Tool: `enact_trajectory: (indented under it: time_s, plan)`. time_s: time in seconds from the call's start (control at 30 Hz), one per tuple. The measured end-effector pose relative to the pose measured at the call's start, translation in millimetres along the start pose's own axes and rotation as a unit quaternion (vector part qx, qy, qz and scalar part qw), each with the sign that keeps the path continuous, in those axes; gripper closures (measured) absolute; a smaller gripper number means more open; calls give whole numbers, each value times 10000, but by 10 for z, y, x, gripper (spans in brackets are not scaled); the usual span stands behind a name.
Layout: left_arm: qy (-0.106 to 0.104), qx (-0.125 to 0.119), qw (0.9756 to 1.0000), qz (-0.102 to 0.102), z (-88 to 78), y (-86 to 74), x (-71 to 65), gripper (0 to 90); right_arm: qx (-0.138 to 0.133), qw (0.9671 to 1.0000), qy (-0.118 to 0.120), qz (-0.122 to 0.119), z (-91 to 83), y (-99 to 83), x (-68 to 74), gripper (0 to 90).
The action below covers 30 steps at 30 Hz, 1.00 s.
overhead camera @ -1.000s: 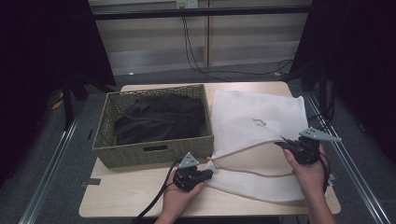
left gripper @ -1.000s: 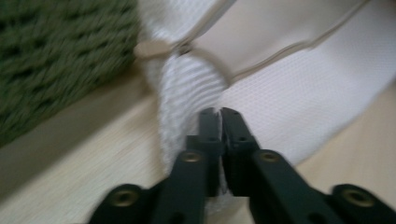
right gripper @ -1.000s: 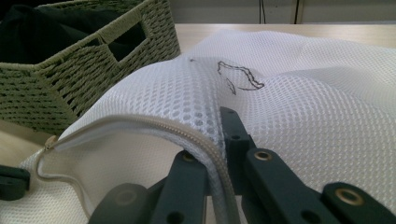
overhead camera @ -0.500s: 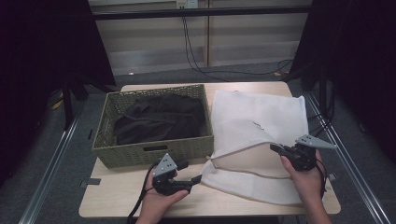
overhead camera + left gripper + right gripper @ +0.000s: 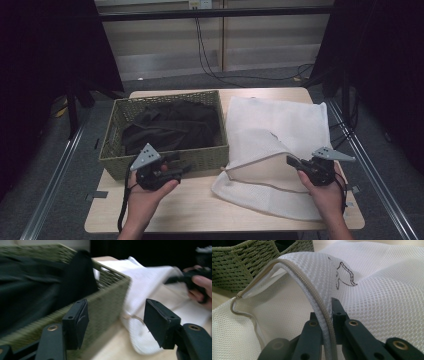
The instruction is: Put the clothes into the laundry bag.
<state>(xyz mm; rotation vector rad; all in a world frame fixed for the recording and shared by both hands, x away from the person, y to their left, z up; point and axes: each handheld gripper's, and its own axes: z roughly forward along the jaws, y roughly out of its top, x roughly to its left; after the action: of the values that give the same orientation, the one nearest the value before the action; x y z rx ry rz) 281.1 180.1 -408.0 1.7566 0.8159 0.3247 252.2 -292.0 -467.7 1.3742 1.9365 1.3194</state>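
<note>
Right gripper (image 5: 325, 315) pinches the zipper edge of the white mesh laundry bag (image 5: 295, 125), holding its mouth lifted open. Left gripper (image 5: 115, 322) is spread, empty, beside the wicker basket (image 5: 200, 157). Dark clothes (image 5: 170, 125) sit in the basket; probably none bagged yet.

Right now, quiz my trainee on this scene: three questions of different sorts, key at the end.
1. True or false: the right gripper is shut on the zipper edge of the mesh bag.
2. Multiple choice: what lies in the basket? A) white towels B) dark cloth C) nothing
3. Fill in: the left gripper has its jaws ____ and holds nothing, just in front of the basket.

Key
1. True; it lifts the upper edge, so the bag's mouth gapes toward the basket.
2. B; the dark cloth fills most of it.
3. Open.
</note>
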Motion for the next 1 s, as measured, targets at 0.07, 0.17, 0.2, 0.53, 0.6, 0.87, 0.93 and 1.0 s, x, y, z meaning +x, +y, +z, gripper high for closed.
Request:
enact_trajectory:
  time_s: [0.07,0.17,0.2,0.53,0.6,0.87,0.93,1.0]
  plan:
    - [187,-2,9998,45,32,85,70,415,32,10000,17,7,10,-4,3,885]
    - [227,164,9996,72,197,205,177,434,86,10000,32,19,33,-16,8,884]
    - [227,164,9996,72,197,205,177,439,86,10000,32,19,33,-16,8,884]
    - [237,1091,9937,-60,680,336,370,896,103,9999,75,-8,49,-37,3,883]
    - [399,876,9952,-190,593,379,462,900,100,9999,75,-10,45,-38,2,883]
    - [1305,889,9861,-524,199,628,1232,900,94,9999,88,-8,39,-44,-11,883]
    - [1350,1061,9833,-603,200,618,1354,896,94,9999,81,-11,39,-43,-9,884]
    - [1277,1576,9747,-940,254,549,1618,868,83,9999,88,-26,40,-42,-11,884]
